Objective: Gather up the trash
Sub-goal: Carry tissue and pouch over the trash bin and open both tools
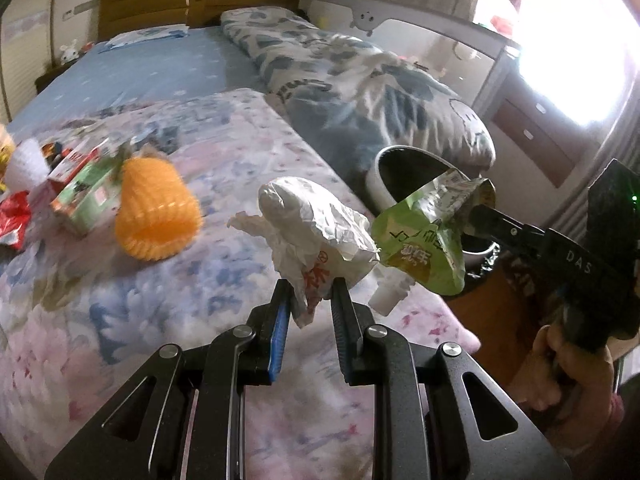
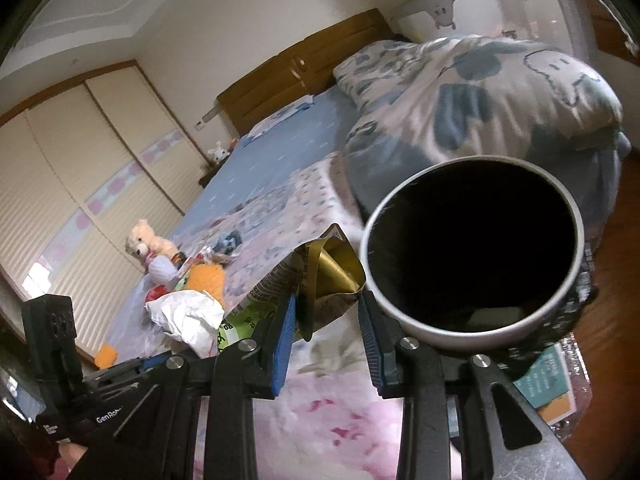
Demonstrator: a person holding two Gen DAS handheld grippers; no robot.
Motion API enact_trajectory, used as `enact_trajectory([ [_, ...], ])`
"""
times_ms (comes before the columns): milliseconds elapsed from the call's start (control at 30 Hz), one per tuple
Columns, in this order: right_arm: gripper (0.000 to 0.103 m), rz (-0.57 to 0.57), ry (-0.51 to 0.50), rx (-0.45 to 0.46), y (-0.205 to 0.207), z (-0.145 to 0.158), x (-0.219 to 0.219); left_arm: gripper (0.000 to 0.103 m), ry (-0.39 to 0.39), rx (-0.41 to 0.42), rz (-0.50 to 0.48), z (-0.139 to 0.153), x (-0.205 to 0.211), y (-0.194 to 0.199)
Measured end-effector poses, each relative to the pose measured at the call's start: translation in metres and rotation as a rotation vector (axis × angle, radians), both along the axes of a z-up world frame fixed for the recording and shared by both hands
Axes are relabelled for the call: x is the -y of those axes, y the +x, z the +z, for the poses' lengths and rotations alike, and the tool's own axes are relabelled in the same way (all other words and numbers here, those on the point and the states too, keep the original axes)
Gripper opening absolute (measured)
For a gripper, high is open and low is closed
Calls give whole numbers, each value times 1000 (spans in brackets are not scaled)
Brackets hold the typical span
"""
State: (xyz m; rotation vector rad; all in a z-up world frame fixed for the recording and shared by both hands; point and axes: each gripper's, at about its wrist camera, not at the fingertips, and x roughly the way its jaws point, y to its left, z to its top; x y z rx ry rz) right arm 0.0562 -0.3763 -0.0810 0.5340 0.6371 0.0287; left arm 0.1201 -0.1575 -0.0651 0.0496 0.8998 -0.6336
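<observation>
Open bin mouth [image 2: 472,248] just ahead of the right tongs [image 2: 328,320], rolled quilt [image 2: 460,112] close behind it.

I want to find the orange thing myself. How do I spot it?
Look at the flowery blanket on the bed, then the trash pile at its left. The orange foam net lies on its side beside a green-and-red box. It alone is bright orange and ribbed.

The right gripper [image 2: 327,322] holds a green pouch [image 2: 288,296] with a gold lining between its blue-padded fingers [image 2: 285,336], just beside the white rim of a dark trash bin [image 2: 472,336]. To the left, the left gripper [image 2: 160,360] carries crumpled white paper [image 2: 188,316]. Behind lie an orange net [image 2: 206,278] and a teddy bear [image 2: 146,242] on the floral bedspread [image 2: 320,408].
</observation>
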Motion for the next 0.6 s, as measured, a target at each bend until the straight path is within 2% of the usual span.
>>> enact_trajectory([
  [600,32,-153,-5,1,-27,5,75,19,36,24,-130,9,79,-1],
])
